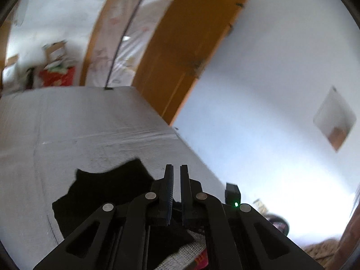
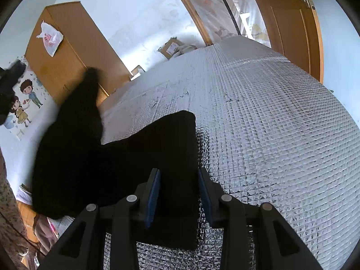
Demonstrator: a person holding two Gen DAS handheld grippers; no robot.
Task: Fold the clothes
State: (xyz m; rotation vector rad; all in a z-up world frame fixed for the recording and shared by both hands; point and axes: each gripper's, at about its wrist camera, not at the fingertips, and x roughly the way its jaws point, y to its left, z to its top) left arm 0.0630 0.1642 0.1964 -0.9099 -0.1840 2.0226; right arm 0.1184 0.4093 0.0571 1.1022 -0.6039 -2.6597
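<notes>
A black garment (image 2: 126, 155) lies on the silver quilted mat (image 2: 270, 123). One part rises up at the left of the right wrist view toward the other gripper. My right gripper (image 2: 180, 175) is open, its blue pads (image 2: 154, 193) astride the garment's near edge. In the left wrist view my left gripper (image 1: 177, 168) is nearly closed and lifted above the mat (image 1: 90, 123). The black cloth (image 1: 105, 191) hangs below and behind its jaws. Whether cloth is pinched between the fingers is hidden.
A wooden door (image 1: 186, 45) and a plastic-covered doorway (image 1: 126, 33) stand beyond the mat's far end. A wooden wardrobe (image 2: 67, 51) stands at the left. Cardboard boxes (image 2: 173, 47) sit by the far wall. A white wall runs along the mat's right edge.
</notes>
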